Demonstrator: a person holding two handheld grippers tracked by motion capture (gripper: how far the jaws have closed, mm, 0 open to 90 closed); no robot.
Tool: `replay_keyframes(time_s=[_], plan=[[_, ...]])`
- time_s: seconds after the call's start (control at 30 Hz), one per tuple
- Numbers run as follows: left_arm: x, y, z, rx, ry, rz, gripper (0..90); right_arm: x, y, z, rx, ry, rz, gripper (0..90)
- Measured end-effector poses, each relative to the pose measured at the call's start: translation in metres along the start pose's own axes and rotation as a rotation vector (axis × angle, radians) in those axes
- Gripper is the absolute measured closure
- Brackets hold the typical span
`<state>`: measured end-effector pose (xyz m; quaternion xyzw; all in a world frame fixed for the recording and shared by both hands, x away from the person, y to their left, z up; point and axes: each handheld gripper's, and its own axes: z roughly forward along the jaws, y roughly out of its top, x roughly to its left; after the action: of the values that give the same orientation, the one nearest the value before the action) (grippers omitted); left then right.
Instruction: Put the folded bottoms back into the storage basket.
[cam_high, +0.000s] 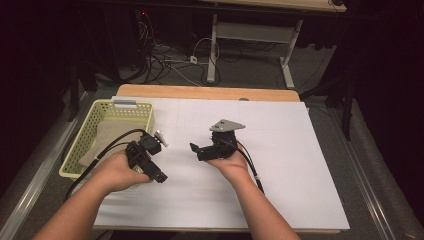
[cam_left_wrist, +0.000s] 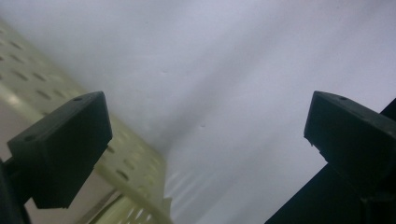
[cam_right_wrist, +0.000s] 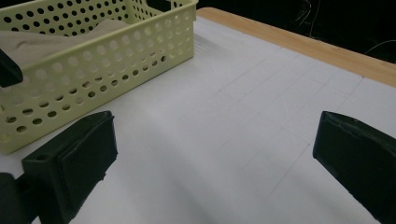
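Right now both grippers are hovering over the white sheet (cam_high: 260, 165) with nothing between their jaws. The left gripper (cam_high: 150, 160) is sitting just beside the yellow basket (cam_high: 95, 112), its jaws spread wide and angled down at the sheet, with the basket's perforated wall (cam_left_wrist: 126, 158) showing at the lower left of its own view. The right gripper (cam_high: 200, 150) is being held nearer the middle of the sheet, jaws also wide apart, and is pointing toward the basket (cam_right_wrist: 116, 60), which suggests the work is centring on what is lying inside it. A beige folded cloth (cam_high: 100, 140) is resting in the basket, below its rim; it is likely the thing being reached for.

For room: the basket is sitting at the table's left edge, partly off the sheet, so any pull toward the left is risking a tip. The 2 grippers are standing apart from each other, and the sheet's right half is offering open space for laying the cloth out.
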<state>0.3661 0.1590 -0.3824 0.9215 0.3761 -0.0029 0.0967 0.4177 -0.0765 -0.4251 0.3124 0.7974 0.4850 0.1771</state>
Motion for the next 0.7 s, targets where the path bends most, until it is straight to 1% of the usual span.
replay_keyframes(time_s=[0.1, 0.17, 0.3, 0.4, 0.47, 0.57, 0.7], plan=[[-0.006, 0.003, 0.007, -0.002, -0.007, 0.009, 1.3, -0.001, -0.004, -0.004, 0.002, -0.002, -0.001, 1.1], [-0.01, 0.004, 0.013, 0.005, -0.009, 0.018, 1.4, -0.002, -0.007, -0.006, 0.001, -0.003, 0.0, 1.0], [-0.017, 0.007, 0.025, 0.026, 0.006, 0.046, 1.1, -0.003, -0.012, -0.013, -0.004, 0.001, -0.002, 0.9], [-0.021, 0.008, 0.033, 0.041, 0.012, 0.058, 1.0, -0.004, -0.018, -0.018, 0.001, 0.001, -0.01, 0.9], [-0.024, 0.009, 0.037, 0.038, 0.002, 0.059, 1.1, -0.004, -0.022, -0.022, 0.005, 0.002, -0.017, 0.9], [-0.029, 0.01, 0.043, 0.041, -0.015, 0.074, 1.1, -0.004, -0.028, -0.031, 0.001, 0.012, -0.018, 0.9], [-0.035, 0.01, 0.052, 0.042, -0.019, 0.085, 1.1, -0.003, -0.037, -0.042, -0.006, 0.018, -0.019, 0.9]])
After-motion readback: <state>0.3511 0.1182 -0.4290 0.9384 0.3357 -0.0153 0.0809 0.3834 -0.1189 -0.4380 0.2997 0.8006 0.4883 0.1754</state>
